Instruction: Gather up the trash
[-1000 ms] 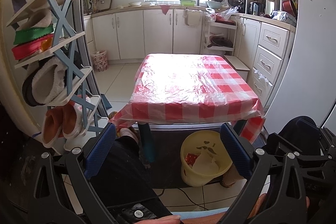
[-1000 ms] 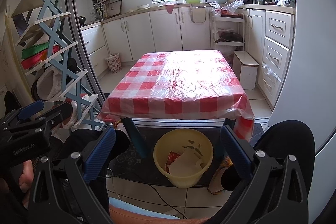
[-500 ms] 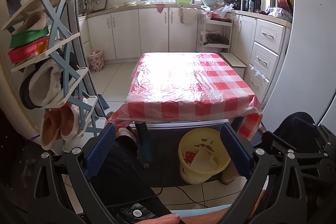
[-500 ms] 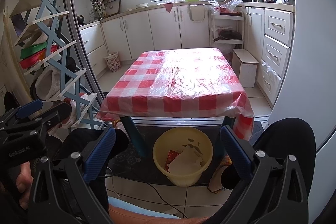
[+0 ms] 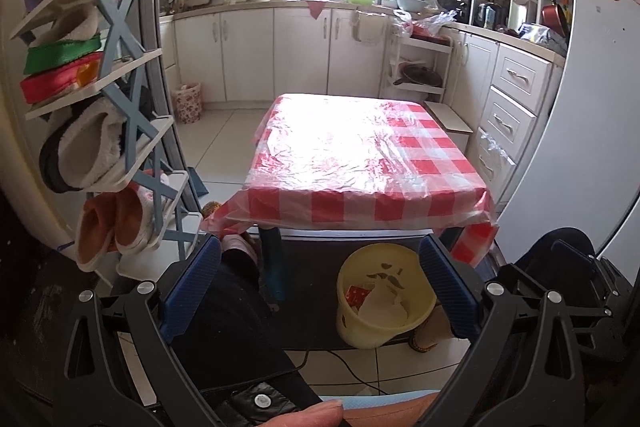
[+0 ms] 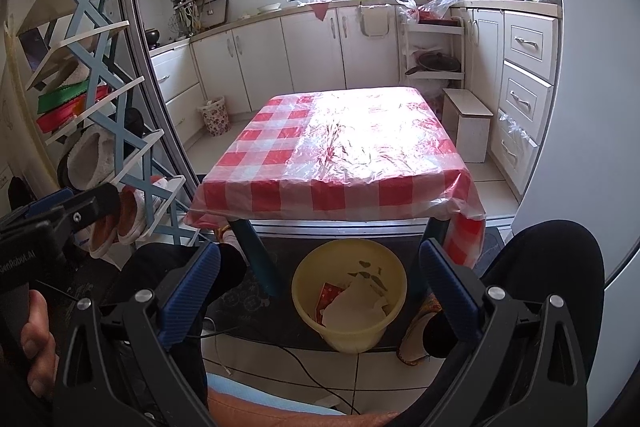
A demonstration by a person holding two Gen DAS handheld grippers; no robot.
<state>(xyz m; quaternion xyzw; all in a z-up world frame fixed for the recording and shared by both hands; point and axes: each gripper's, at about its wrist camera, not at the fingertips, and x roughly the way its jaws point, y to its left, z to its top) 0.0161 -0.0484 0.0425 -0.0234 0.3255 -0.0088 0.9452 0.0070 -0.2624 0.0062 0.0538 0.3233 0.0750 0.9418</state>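
A yellow waste bin [image 5: 384, 297] [image 6: 349, 297] stands on the floor under the near edge of the table. It holds white paper [image 5: 382, 309] [image 6: 352, 307] and a red wrapper [image 5: 354, 295] [image 6: 328, 297]. My left gripper [image 5: 318, 285] is open and empty, held low in front of the bin. My right gripper [image 6: 320, 285] is open and empty too, with the bin between its blue pads. The left gripper's body shows at the left edge of the right wrist view [image 6: 48, 227].
A low table [image 5: 366, 155] [image 6: 344, 155] with a red checked cloth under clear plastic stands ahead. A shoe rack [image 5: 116, 115] stands at left, white cabinets [image 5: 516, 107] and a fridge [image 5: 592, 107] at right. A cable [image 6: 300, 367] lies on the tiled floor. A small flowered bin [image 5: 187, 103] stands by the far cabinets.
Both grippers have drawn back and risen slightly, so the table and bin look a little farther off. The jaws stay open.
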